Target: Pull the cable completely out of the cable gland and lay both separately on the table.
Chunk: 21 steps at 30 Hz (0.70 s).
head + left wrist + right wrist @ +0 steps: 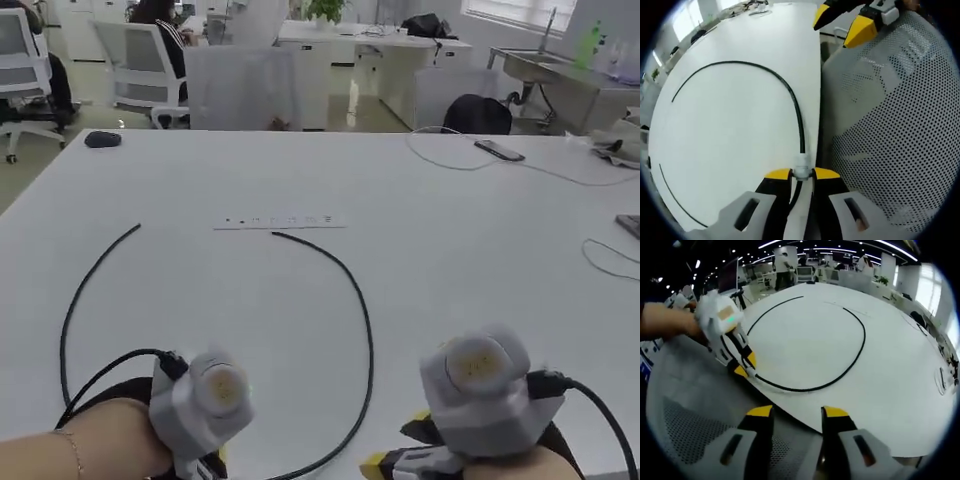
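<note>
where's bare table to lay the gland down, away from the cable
Widest bare patch: the table inside the cable loop, below the label strip. Also free: right of the cable's arc, before the thin wire at the right edge. Crowded: the near edge, where the left gripper grips the gland and the cable runs.

Left gripper: jaws closed on the cable gland, whose white body is pinched between the yellow tips. It is held low on the person's left side. The bare left forearm lies behind it, a thin bracelet at the wrist.

Right gripper: jaws parted, nothing between the yellow tips. It is held low on the person's right, tips aimed across toward the left gripper. The two grippers are near each other, not touching.
</note>
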Motion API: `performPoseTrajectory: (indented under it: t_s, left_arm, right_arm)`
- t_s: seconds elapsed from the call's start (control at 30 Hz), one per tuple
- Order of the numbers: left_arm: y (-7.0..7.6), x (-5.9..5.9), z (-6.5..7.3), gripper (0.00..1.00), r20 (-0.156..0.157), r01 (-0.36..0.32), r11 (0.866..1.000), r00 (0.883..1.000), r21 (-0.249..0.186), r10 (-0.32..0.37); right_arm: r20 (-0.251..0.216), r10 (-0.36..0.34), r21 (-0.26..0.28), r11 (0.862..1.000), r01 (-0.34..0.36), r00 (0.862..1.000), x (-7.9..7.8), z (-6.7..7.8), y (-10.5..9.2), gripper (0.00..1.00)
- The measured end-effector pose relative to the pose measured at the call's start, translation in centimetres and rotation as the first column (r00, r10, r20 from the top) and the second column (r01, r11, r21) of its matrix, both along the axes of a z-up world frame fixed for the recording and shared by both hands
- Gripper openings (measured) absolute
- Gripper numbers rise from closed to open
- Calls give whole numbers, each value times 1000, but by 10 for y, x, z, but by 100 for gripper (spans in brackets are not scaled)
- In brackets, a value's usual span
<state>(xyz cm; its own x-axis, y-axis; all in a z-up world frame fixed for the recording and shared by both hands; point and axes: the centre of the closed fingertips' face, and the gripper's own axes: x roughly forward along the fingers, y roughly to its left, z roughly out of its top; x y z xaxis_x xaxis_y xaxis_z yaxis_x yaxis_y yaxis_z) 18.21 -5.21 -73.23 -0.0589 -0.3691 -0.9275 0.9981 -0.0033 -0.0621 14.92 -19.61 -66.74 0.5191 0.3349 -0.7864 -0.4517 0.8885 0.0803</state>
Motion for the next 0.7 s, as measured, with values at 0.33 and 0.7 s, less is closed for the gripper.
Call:
performPoseTrajectory:
  t_s: [0.33,0.7]
  left_arm:
    - [-3,-1,52,17,85,4,994,996,-109,5]
    - [-5,-15,94,16,176,-51,982,981,-183,83]
  right_arm:
    - [-42,29,-7,1000,-30,999,-6,-4,3,39]
    - [-95,140,2,990,-140,986,-15,-4,10,39]
